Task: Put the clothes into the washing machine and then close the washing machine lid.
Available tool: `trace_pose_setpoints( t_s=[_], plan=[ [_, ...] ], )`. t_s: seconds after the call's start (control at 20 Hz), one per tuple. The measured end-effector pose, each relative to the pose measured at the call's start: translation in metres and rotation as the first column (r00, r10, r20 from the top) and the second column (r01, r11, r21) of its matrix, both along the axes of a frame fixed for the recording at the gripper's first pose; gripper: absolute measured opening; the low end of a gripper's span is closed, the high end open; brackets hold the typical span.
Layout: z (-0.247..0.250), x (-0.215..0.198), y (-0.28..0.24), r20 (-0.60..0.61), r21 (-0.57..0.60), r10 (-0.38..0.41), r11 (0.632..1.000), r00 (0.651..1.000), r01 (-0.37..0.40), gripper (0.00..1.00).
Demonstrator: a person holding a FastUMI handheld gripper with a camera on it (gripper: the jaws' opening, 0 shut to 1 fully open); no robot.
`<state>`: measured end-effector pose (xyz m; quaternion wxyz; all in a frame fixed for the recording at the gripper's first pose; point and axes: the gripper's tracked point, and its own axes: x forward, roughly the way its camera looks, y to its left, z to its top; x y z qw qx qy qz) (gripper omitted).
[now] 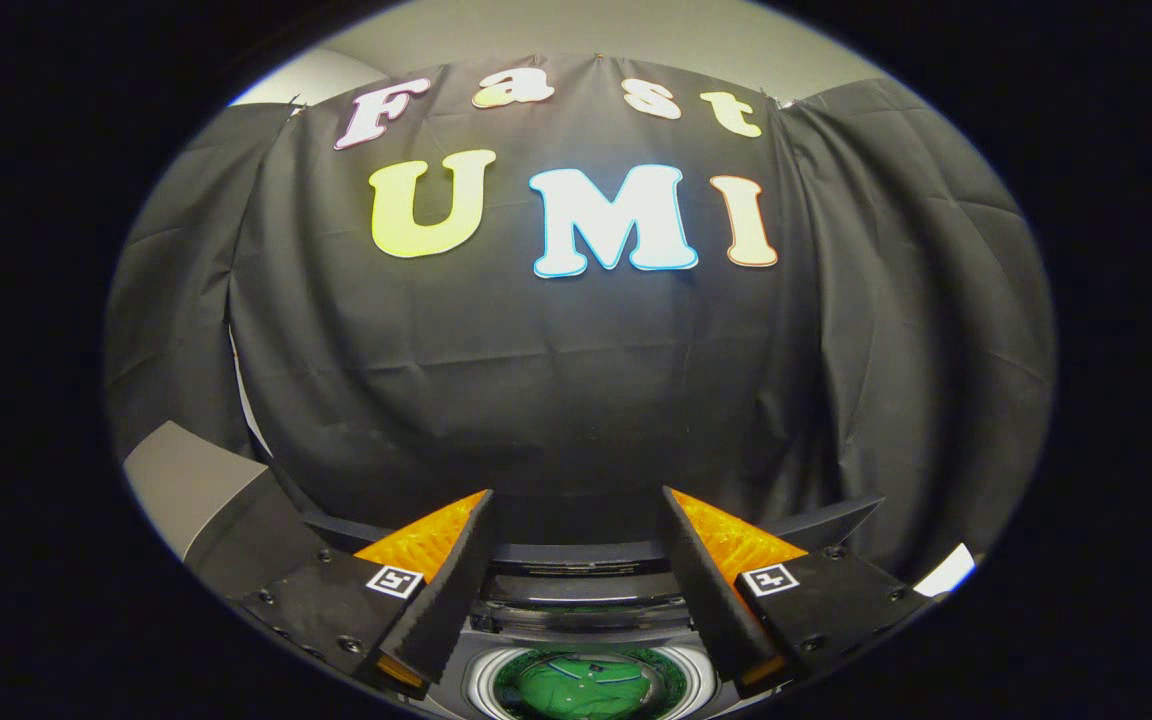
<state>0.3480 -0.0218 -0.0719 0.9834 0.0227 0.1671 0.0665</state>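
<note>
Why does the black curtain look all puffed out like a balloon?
Gripper view: its fisheye lens bends straight things, so the flat black cloth bulges; the middle looks sharp, the light is soft and even; the open gripper holds nothing, and the green clothes show in the washing machine below its fingers.

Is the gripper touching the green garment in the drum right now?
Apart. In the gripper view the gripper is open, holding nothing; the green garment lies below in the drum.

Even, dim light is falling from above; fisheye distortion is bending the cloth (576, 380) edges, and focus is staying sharp.
</note>
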Motion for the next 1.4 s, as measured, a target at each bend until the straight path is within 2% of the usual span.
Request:
trace_pose_setpoints(
  t_s=[0.7, 1.05, 1.4],
  plan=[
    [-0.019, -0.075, -0.006, 0.017, -0.015, 0.007, 1.0, 1.0, -0.007, 0.99],
    [-0.045, -0.109, -0.01, -0.021, -0.043, 0.009, 0.999, 1.0, -0.009, 0.99],
    [-0.051, -0.137, -0.011, 0.008, -0.014, 0.008, 1.0, 1.0, -0.008, 0.99]
  ],
)
